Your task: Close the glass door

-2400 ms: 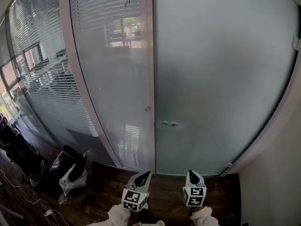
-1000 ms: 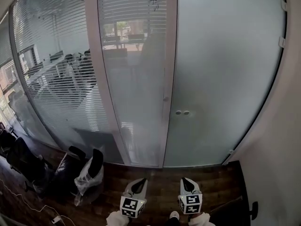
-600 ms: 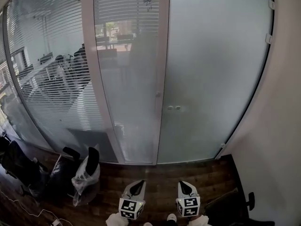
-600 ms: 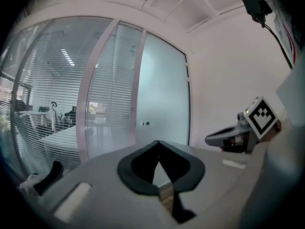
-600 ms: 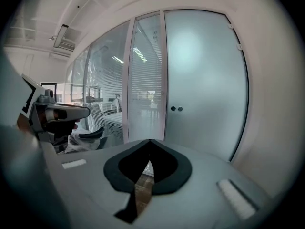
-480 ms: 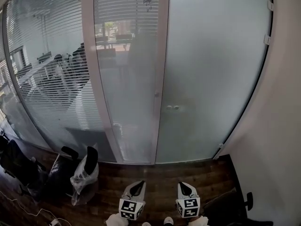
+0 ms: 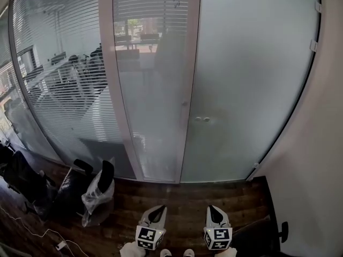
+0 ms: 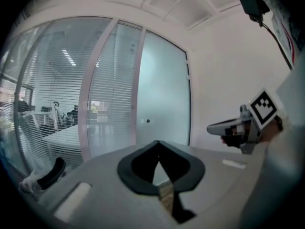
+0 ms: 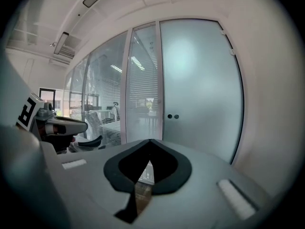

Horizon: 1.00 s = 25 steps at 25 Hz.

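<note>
Hovering low at bottom centre with left claw [image 7: 159, 210] and right claw [image 7: 212, 209] both clenched on nothing, well apart from door [image 7: 252, 79] at centre right, probably because that already looks flush and closed.

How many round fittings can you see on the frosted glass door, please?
2: the left fitting and the right fitting sit side by side near the left edge of the glass door. None seems hidden.

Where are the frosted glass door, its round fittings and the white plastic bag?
frosted glass door [image 7: 252, 74], head view, middle of the pane.
round fittings [image 7: 198, 119], head view, the left one of the pair.
white plastic bag [image 7: 95, 197], head view, middle of the bag.
</note>
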Available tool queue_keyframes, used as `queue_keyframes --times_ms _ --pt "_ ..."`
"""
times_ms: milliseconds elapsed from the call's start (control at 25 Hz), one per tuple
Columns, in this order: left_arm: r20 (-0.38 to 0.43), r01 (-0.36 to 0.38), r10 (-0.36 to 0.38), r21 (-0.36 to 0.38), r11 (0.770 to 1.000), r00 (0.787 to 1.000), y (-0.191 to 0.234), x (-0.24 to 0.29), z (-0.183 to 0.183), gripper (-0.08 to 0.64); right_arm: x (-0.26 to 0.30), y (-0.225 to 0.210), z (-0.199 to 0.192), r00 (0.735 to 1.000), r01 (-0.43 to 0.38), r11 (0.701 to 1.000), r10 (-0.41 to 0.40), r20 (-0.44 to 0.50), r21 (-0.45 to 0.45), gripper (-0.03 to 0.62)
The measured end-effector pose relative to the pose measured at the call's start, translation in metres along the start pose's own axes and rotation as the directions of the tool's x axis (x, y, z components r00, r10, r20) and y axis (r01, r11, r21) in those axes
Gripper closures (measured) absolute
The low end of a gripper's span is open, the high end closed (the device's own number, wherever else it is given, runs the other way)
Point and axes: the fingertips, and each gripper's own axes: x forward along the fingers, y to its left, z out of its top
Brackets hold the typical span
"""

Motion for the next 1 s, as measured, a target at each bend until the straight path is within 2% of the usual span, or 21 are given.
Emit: queue_keyframes --times_ms 360,1000 --pt "0.023 -0.035 0.034 0.029 0.999 0.999 -0.012 0.015 0.016 0.558 -0.003 -0.036 0.019 0.999 0.002 1.0 -0.002 0.053 0.012 0.588" --pt "0.015 -0.037 0.037 0.038 0.999 0.999 -0.043 0.043 0.027 0.558 0.001 -0.067 0.013 0.998 -0.043 0.998 0.04 0.054 0.053 0.588"
